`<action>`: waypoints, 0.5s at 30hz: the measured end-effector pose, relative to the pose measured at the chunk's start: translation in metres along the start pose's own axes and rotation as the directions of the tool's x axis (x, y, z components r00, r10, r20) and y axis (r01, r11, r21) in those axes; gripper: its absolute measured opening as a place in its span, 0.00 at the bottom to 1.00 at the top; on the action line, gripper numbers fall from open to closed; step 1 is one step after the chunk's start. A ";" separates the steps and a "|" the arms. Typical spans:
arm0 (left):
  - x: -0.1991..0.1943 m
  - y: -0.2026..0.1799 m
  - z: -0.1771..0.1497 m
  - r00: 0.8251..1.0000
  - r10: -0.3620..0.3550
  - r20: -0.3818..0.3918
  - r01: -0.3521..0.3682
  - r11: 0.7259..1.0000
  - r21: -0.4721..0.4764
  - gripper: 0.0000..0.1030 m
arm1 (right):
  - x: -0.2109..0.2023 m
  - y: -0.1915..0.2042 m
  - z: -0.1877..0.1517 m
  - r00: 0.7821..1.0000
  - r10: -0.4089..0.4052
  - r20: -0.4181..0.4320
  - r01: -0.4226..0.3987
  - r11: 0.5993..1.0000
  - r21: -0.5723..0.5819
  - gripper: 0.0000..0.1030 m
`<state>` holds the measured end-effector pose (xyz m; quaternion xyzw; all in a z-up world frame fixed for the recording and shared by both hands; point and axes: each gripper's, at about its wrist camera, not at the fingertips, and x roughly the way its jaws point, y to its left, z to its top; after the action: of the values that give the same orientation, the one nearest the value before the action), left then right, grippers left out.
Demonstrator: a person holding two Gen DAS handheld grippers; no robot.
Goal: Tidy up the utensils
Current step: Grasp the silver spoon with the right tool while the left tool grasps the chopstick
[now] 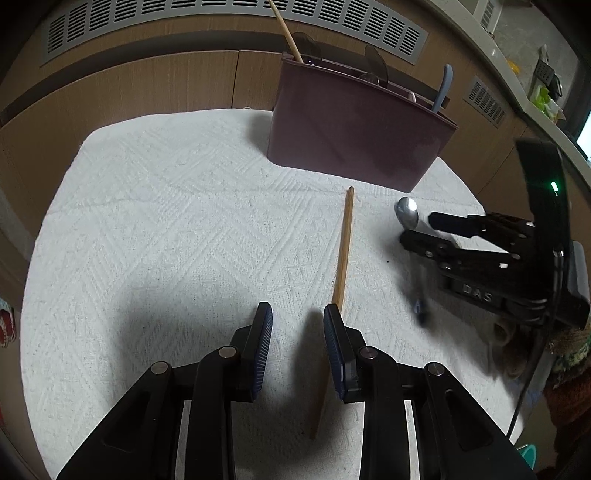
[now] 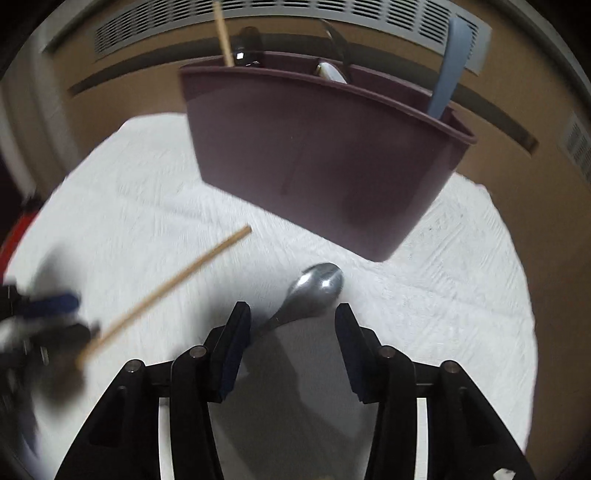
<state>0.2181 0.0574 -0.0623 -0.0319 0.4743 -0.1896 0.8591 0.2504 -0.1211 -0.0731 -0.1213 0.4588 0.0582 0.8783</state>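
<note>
Soft, fairly dim indoor light falls from above, leaving the white textured cloth (image 1: 166, 206) bright while the rounded corners of both fisheye views go black. The left wrist view is sharp, with a broad grey shadow under the left gripper (image 1: 297, 325). The right wrist view is smeared by motion: the wooden chopstick (image 2: 166, 291) and cloth weave blur. The metal spoon (image 2: 317, 286) carries small glints. Straight vent slats (image 1: 236, 14) bow near the edges, and the dark blur at that view's left is probably the other gripper.
</note>
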 end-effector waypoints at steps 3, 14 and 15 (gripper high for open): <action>0.001 -0.003 -0.001 1.000 -0.007 0.004 0.007 1.000 0.002 0.34 | -0.013 -0.017 -0.011 0.999 0.006 0.042 -0.005 1.000 -0.013 0.36; 0.002 -0.011 0.003 1.000 -0.013 -0.007 0.013 0.999 0.030 0.35 | 0.011 -0.012 0.002 0.999 0.038 0.019 -0.041 0.981 0.188 0.35; 0.001 -0.013 0.006 1.000 -0.014 -0.006 0.014 0.999 0.039 0.35 | 0.012 -0.009 0.005 0.999 0.029 0.026 -0.033 0.985 0.172 0.24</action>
<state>0.2195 0.0444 -0.0573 -0.0181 0.4727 -0.2047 0.8569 0.2631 -0.1289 -0.0783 -0.0371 0.4538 0.0336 0.8897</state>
